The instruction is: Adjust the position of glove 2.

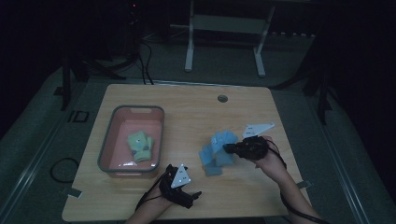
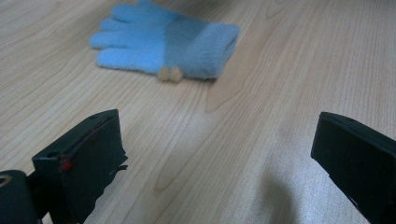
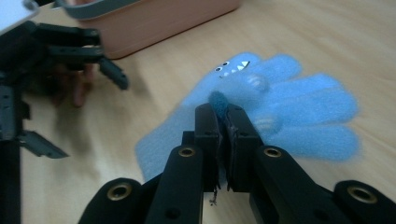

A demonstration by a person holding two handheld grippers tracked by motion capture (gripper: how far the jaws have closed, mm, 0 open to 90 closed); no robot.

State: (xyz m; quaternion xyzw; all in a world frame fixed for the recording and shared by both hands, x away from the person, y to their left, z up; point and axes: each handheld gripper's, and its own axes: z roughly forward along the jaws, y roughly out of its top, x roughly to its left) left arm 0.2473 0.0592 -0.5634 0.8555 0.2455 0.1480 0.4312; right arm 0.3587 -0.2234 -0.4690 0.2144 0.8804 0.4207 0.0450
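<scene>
Right gripper view: right gripper (image 3: 224, 116) pinches only a small fold of the blue glove (image 3: 299, 112) at centre; it could slip out. Left gripper (image 2: 219, 154) gapes, unladen.

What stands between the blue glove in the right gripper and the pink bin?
Nothing visible does. The right gripper is shut on one blue glove; bare table lies between it and the pink bin. The left gripper waits open nearer the person, off that line.
</scene>
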